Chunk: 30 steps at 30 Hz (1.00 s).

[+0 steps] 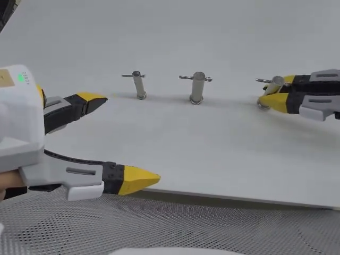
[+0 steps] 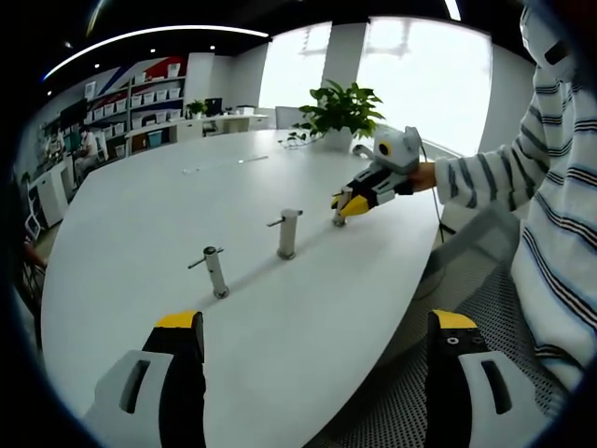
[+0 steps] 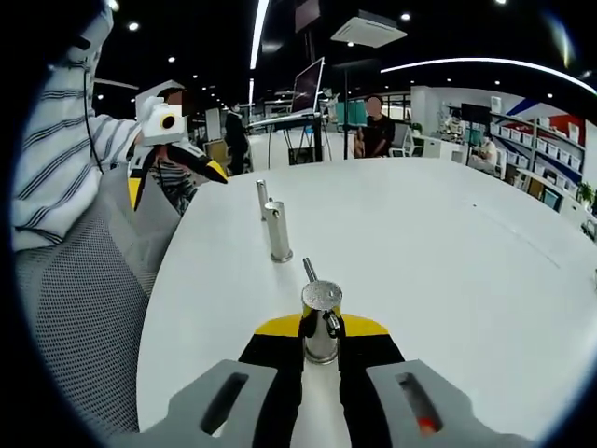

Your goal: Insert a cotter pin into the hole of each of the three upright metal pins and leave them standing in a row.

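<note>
3 metal pins stand upright in a row on the white table (image 1: 212, 154), well apart from each other.

- **Left pin:** The left pin (image 1: 140, 86) has the left cotter pin (image 1: 129, 76) crosswise through its top. Nothing is touching it.
- **Middle pin:** The middle pin (image 1: 197, 88) has the middle cotter pin (image 1: 187, 78) through it, sticking out on both sides. It stands free.
- **Right pin:** The right pin (image 1: 275, 85) looks slightly tilted in the head view. The right cotter pin (image 1: 263, 81) pokes out of its upper end.
- **Right gripper:** The right gripper (image 1: 273, 92) has its 2 yellow tips pressed against either side of the right pin, low on the shaft. The right gripper view shows the pin clamped between them.
- **Left gripper:** The left gripper (image 1: 127, 138) hovers near the table's front edge, well apart from the row. Its fingers are spread wide and hold nothing.

Progress, as a judgement: all 3 holes look filled, so the inserting seems done. What's left is probably to set the right pin straight, let go of it, and check that it stands in line with the other 2. I can't tell how far the right cotter pin is pushed through.
</note>
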Tool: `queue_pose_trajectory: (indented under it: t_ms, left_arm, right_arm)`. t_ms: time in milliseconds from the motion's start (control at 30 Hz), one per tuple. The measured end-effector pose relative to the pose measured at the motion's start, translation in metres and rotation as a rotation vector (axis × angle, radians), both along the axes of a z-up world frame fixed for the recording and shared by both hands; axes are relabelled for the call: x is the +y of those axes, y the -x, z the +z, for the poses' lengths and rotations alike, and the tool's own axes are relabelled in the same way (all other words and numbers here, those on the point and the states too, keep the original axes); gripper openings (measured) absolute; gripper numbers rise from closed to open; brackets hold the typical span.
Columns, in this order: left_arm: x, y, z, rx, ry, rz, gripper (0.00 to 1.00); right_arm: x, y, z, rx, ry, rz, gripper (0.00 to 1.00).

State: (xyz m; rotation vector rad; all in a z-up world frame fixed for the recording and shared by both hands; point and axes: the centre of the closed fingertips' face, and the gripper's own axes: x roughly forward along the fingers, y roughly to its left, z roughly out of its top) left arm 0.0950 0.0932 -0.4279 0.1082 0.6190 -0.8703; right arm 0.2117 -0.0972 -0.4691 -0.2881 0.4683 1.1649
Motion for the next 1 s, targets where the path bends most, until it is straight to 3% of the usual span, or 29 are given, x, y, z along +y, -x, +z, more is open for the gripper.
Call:
queue_pose_trajectory:
  t_ms: [667,1000]
  left_arm:
    - [-0.0038,-0.0003,-0.0031,0.023,0.002,0.0,0.98]
    - [-0.0065,0.0009,-0.0043,0.032,-0.004,-0.008,0.97]
  right_arm:
    - [0.0004,-0.0025,-0.0005,0.001,-0.027,0.016,0.08]
    - [0.0013,-0.0023,-0.0011,-0.029,-0.018,0.036,0.08]
